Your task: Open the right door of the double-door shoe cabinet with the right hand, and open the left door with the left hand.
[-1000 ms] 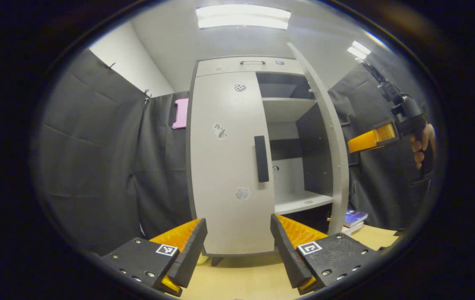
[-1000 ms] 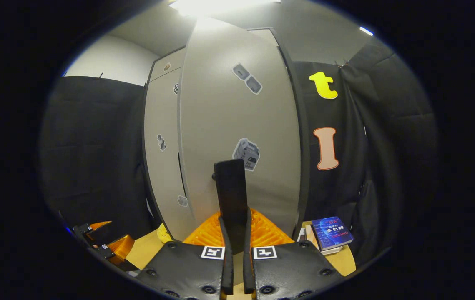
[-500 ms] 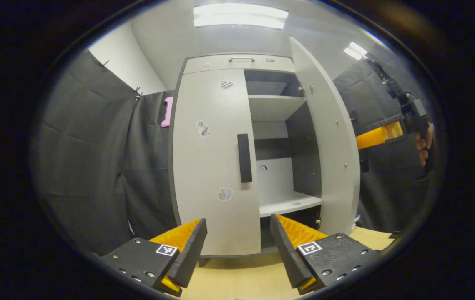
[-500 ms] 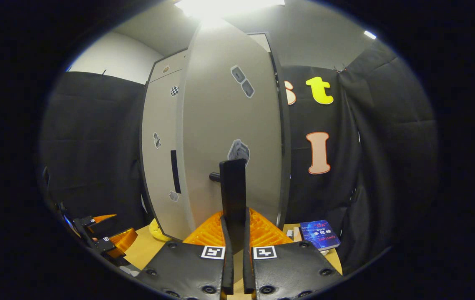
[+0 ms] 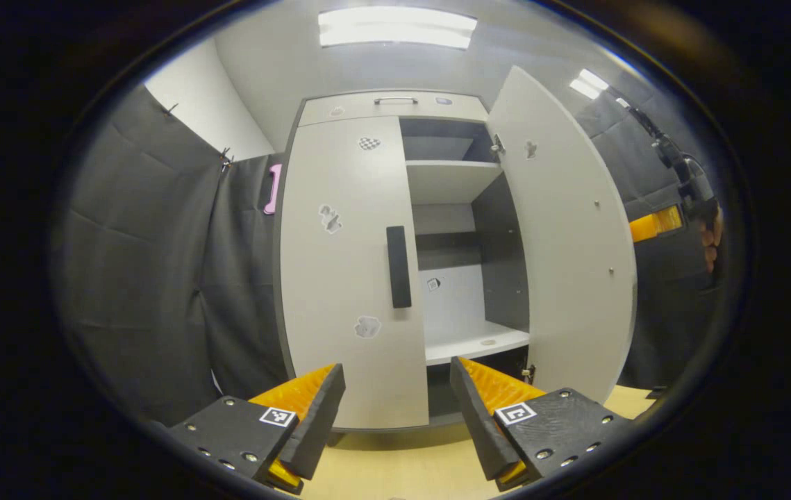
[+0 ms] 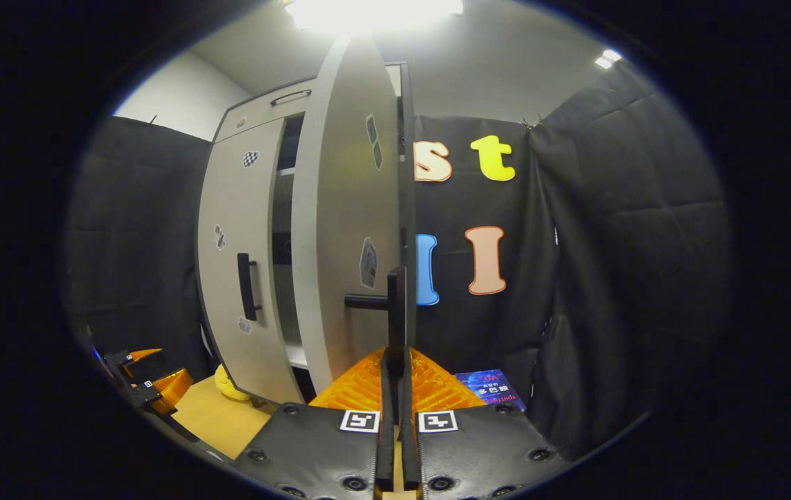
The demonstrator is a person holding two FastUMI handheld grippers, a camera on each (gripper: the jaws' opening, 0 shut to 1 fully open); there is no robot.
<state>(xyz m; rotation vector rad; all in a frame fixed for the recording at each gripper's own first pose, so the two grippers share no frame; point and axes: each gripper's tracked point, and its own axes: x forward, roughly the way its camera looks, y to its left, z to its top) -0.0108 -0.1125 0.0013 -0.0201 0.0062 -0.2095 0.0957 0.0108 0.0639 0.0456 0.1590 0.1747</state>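
Black cloth walls close in the booth, and the shoe cabinet stands on a pale wooden bench. Its right door is swung well open, showing white shelves inside. The right tool is clamped narrow on that door's dark handle, both fingers pressing its sides. The left door is closed, its handle untouched; the left tool hangs before it, spread wide and holding nothing. A blue book lies by the cabinet's right side.
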